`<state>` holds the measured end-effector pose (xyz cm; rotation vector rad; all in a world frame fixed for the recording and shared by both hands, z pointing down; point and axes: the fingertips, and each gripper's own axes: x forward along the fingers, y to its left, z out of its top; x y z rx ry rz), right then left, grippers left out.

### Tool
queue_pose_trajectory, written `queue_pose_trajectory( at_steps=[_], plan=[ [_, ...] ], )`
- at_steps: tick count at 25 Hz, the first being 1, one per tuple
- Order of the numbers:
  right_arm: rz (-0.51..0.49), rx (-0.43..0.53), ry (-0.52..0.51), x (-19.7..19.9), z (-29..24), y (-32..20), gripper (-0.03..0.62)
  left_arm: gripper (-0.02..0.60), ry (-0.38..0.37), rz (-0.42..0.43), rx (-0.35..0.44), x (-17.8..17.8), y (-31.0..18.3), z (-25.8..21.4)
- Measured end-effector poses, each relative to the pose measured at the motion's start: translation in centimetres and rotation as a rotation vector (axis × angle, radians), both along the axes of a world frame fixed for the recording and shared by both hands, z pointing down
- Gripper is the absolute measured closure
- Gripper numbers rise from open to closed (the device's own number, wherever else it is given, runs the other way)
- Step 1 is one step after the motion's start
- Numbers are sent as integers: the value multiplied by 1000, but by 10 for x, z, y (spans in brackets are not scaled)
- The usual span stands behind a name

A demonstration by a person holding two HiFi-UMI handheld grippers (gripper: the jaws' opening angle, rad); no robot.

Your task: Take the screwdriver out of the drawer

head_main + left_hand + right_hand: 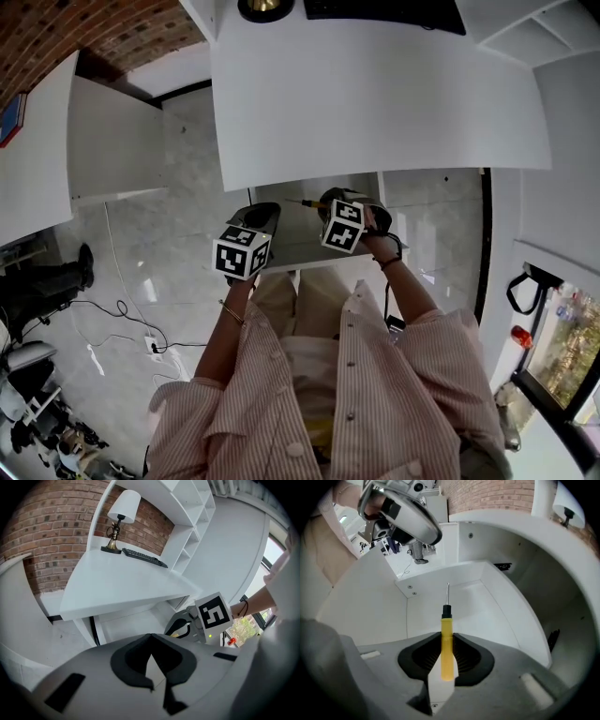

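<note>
- My right gripper (pixel 447 643) squeezes the yellow screwdriver (pixel 447 629) by its handle, over the open white drawer (pixel 499 609).
- My left gripper (pixel 151 638) is closed and holds nothing.

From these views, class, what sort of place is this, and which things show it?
Probably a home office or study: a white desk carries a keyboard and a table lamp, with white shelves beside it and a brick wall behind.

We read no words, brands or numbers anywhere. The only markings are black-and-white square patterns on the cube (pixel 242 251) of the left gripper (pixel 151 637) and the cube (pixel 343 226) of the right gripper (pixel 446 637).
</note>
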<state>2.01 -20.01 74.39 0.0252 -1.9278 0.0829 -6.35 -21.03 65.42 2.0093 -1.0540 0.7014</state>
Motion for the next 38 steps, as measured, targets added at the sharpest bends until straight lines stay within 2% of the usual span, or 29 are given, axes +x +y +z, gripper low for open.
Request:
queue_pose_trajectory(
  at_steps=[3, 11, 16, 21, 38],
  plan=[
    [1, 37, -15, 4, -19, -2, 514, 581, 9, 3, 41, -2, 2, -14],
    [83, 107, -116, 1, -70, -10, 514, 581, 47, -15, 176, -15, -6, -58],
    [127, 153, -204, -2, -108, -15, 514, 581, 68, -21, 254, -16, -11, -85],
    [186, 152, -320, -7, -145, -13, 514, 581, 80, -30, 321, -19, -13, -111],
    [553, 165, -724, 6, -255, -45, 514, 581, 124, -102, 537, -27, -31, -193]
  ],
)
